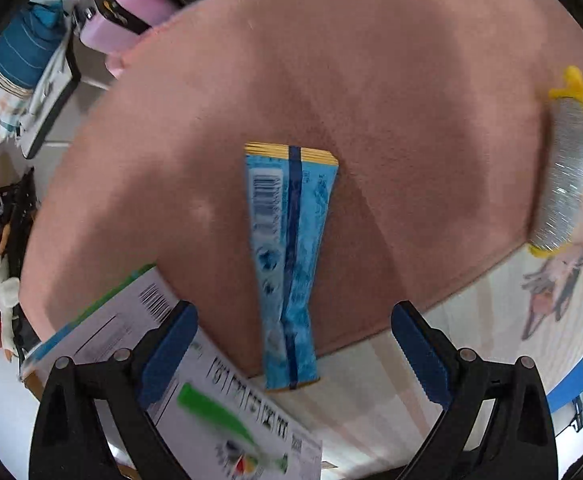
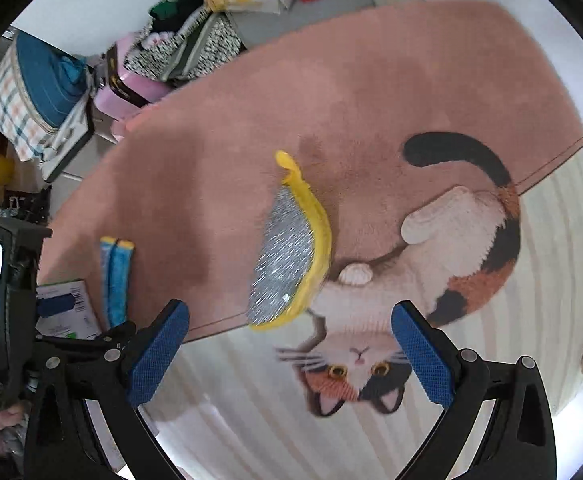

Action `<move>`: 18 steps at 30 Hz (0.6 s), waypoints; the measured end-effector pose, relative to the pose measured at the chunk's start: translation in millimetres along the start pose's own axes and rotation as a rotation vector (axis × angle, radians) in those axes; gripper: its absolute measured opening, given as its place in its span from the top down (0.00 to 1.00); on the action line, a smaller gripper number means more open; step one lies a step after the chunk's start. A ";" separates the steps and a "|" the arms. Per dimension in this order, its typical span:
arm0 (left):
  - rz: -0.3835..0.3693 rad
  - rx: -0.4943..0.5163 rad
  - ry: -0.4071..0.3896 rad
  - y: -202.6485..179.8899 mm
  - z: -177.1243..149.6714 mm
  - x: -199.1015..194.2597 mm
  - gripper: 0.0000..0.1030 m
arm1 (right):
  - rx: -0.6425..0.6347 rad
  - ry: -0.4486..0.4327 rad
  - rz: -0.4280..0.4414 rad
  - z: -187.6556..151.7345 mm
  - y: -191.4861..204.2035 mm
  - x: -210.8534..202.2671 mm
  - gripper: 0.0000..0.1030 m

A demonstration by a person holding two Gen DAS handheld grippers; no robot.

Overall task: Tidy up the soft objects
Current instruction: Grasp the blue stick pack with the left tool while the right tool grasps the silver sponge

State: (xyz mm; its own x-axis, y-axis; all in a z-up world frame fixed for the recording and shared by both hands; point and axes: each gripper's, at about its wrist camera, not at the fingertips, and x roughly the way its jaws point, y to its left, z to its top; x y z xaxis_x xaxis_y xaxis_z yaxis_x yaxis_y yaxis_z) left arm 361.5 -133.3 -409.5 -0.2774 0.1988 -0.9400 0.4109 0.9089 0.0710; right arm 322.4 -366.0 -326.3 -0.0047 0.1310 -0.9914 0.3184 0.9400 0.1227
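Observation:
A long blue packet (image 1: 289,264) with yellow ends and a barcode lies flat on the pink rug (image 1: 331,80), straight ahead of my left gripper (image 1: 293,348), which is open with nothing between its blue pads. A silver glitter pouch with yellow trim (image 2: 287,256) lies on the rug just ahead of my right gripper (image 2: 289,352), also open and empty. The same pouch (image 1: 563,168) appears at the right edge of the left wrist view. The blue packet (image 2: 116,280) shows at the left of the right wrist view.
A white cardboard box (image 1: 163,360) with green print sits under the left finger. The rug carries a calico cat picture (image 2: 431,272). Beyond the rug's far edge stand a pink case (image 2: 131,92), a checked basket (image 2: 31,96) and piled clothes (image 2: 195,40).

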 end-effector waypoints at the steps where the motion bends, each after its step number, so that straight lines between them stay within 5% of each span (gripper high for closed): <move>1: -0.005 -0.003 0.010 -1.3 2.4 4.6 0.04 | -0.002 0.014 -0.008 4.4 -1.2 8.8 0.01; 4: -0.010 -0.011 0.037 -4.8 7.4 14.2 0.28 | 0.001 0.051 -0.014 12.1 -2.8 27.8 0.03; 6: -0.042 -0.027 0.048 -4.4 7.2 15.9 0.35 | 0.010 0.069 -0.011 17.1 -4.1 38.4 0.03; 8: -0.100 -0.043 0.056 -3.7 6.0 14.0 0.66 | 0.021 0.091 -0.006 22.4 -4.3 51.4 0.05; 9: -0.105 -0.046 0.053 -3.7 6.1 12.2 0.74 | 0.025 0.104 -0.001 24.7 -3.9 58.0 0.06; 13: -0.108 -0.070 0.040 -4.2 1.6 8.0 0.83 | 0.034 0.141 -0.012 29.2 1.2 78.4 0.26; 14: -0.119 -0.081 0.028 -4.1 -1.8 6.2 0.84 | 0.021 0.123 -0.034 29.3 4.5 76.8 0.41; 18: -0.170 -0.127 -0.013 0.5 -15.0 -5.6 0.85 | 0.008 0.097 -0.032 23.2 10.9 72.7 0.50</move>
State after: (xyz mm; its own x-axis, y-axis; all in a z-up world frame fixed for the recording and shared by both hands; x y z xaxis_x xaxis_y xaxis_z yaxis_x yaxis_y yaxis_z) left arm 350.2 -128.5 -399.2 -0.3220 0.0344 -0.9461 0.2458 0.9681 -0.0484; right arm 347.5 -353.5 -398.1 -0.1069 0.1310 -0.9856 0.3237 0.9418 0.0901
